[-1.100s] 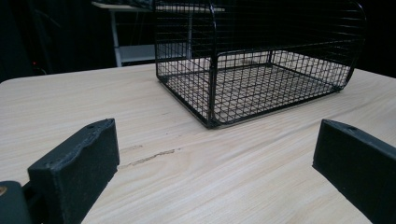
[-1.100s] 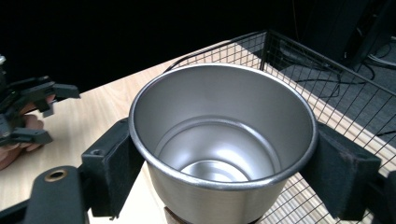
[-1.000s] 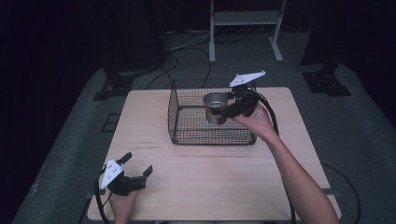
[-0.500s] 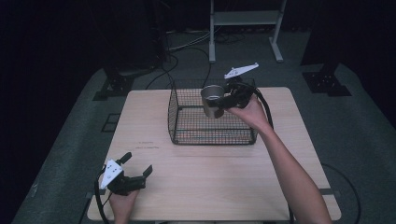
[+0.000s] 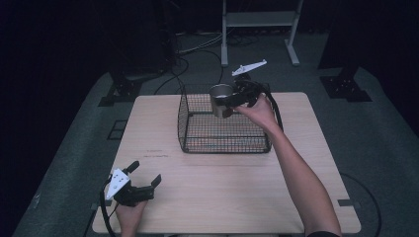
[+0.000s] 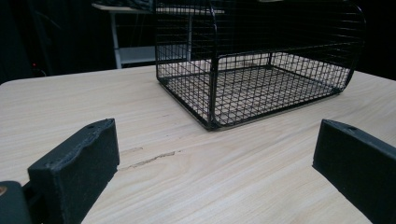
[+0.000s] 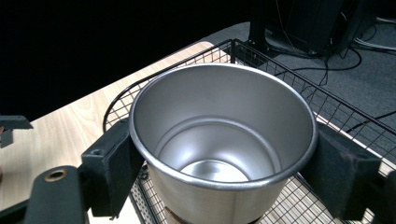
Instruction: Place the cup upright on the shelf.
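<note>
Clamping right gripper [image 7: 219, 172] fingers [image 7: 109, 163] on opposite outer walls of steel cup [image 7: 224, 140], just under rim. Cup upright, empty, held above far side of wire basket [image 5: 222, 133]. Judged light, rigid, slick-walled; rim lip best hold. Basket empty on worktop [image 5: 227, 187]. Left gripper [image 5: 141, 177] fingers apart, holding nothing, near worktop's front left edge.

The left gripper [image 5: 143, 183] rests at 7 o'clock, its jaws spread wide, the hand [image 5: 129, 213] behind it. The right arm [image 5: 296, 173] reaches from 5 o'clock toward 12, and the right gripper [image 5: 228, 97] is clamped on a cup [image 5: 221, 98], held upright.
</note>
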